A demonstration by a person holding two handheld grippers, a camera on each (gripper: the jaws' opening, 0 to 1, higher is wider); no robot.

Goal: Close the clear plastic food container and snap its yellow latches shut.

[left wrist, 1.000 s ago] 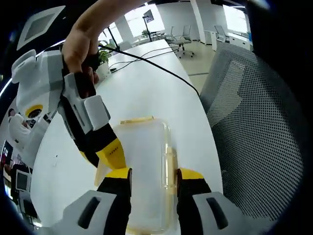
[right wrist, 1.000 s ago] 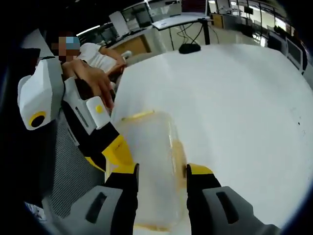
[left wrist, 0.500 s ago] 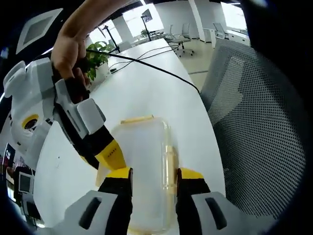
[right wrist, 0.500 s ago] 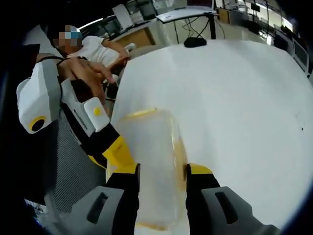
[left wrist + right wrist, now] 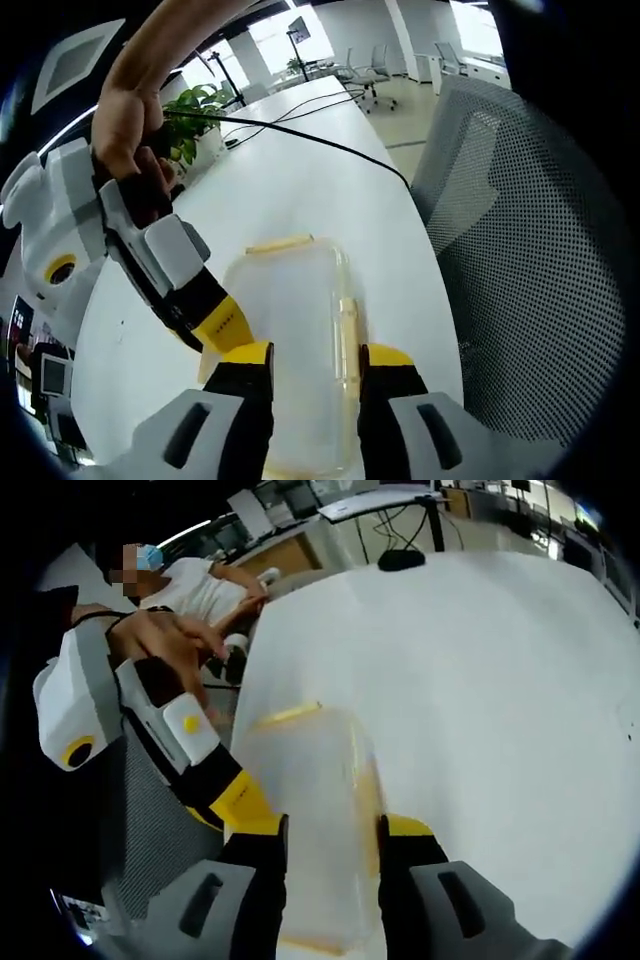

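The clear plastic container (image 5: 295, 300) lies on the white table (image 5: 300, 180) with its lid on. A yellow latch (image 5: 280, 243) runs along its far end and another (image 5: 348, 330) along its right side. My left gripper (image 5: 315, 370) is open, its jaws standing over the container's near part. My right gripper (image 5: 225, 328), held by a hand, touches the container's left edge with a yellow tip. In the right gripper view the container (image 5: 310, 780) sits under my open right gripper (image 5: 332, 845), and the left gripper (image 5: 238, 798) meets its left edge.
A grey mesh chair (image 5: 520, 250) stands close to the table's right edge. A black cable (image 5: 300, 125) and a potted plant (image 5: 195, 125) lie farther back. In the right gripper view, a seated person in white (image 5: 200, 585) and a black object (image 5: 400, 558) are at the far end.
In each view the other gripper has drifted a little left and lower. The container stays where it was between the jaws.
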